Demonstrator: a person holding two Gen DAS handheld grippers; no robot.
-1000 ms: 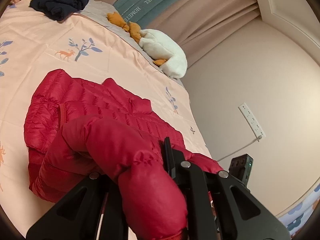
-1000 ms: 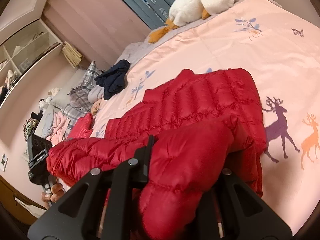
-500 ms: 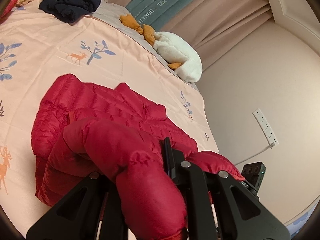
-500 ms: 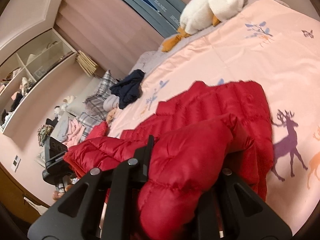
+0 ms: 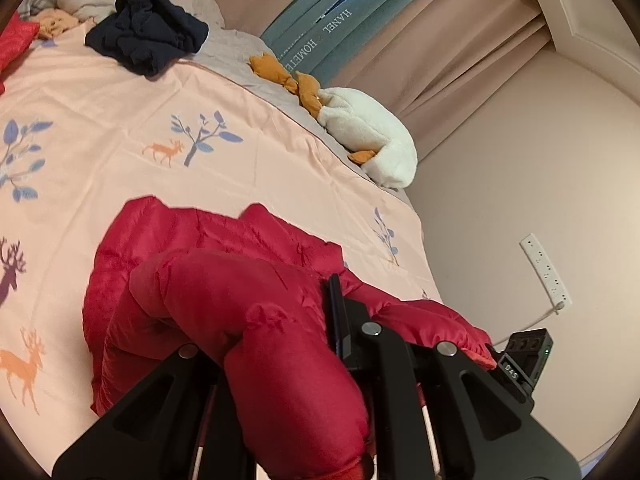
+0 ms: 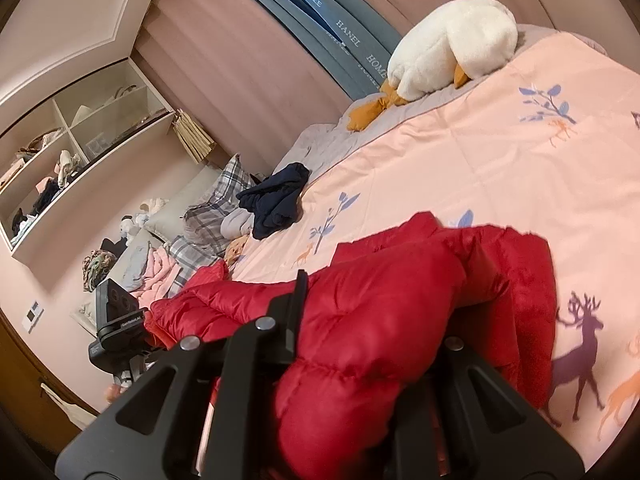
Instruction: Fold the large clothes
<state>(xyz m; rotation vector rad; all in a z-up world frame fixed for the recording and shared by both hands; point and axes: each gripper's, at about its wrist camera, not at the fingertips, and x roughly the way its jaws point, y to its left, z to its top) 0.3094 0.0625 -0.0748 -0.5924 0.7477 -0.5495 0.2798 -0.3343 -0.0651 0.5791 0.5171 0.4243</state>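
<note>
A red quilted down jacket lies on the pink printed bed cover, its near part lifted. My left gripper is shut on a bulging fold of the jacket, and the red fabric hides the fingertips. My right gripper is shut on another thick fold of the same jacket. The span of jacket between the two grippers hangs above the bed. The right gripper's body shows in the left wrist view, and the left gripper's body shows in the right wrist view.
A white plush goose lies at the bed's head, also in the right wrist view. A crumpled navy garment sits on the cover. Plaid pillows and loose clothes lie beyond. A wall with a power strip is close by.
Both grippers have carried the held jacket edge forward over the bed. More of the cover and the navy garment have come into view, and the flat part of the jacket looks shorter.
</note>
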